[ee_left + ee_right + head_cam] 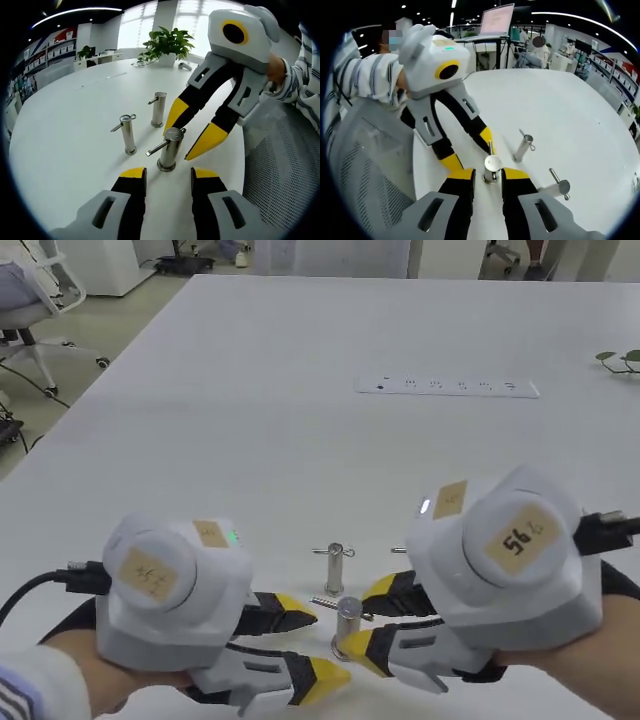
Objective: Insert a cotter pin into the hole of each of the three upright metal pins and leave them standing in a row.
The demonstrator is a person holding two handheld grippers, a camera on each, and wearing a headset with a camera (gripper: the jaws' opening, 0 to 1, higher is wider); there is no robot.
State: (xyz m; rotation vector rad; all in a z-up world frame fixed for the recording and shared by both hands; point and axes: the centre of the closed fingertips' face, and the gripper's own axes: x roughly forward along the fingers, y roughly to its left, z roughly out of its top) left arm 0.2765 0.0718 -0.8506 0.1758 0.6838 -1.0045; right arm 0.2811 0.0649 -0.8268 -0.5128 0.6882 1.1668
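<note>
L gripper (318, 642) sits closest, jaws apart, holding nothing, aimed at the near metal pin (347, 612). R gripper (355, 625) is also spread, one jaw on either side of that pin; can't tell if they touch it. A cotter pin (156, 147) sticks out its side. Just beyond, the middle pin (334, 565) stands upright w/ a cotter thru its head. The third pin (159, 109) stands upright further back. A power strip (447, 387) lies far across the white table (250, 440).

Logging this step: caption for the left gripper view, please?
Open left gripper faces the nearest metal pin, cotter pin protruding, right gripper straddling it; middle pin and far pin stand beyond.
</note>
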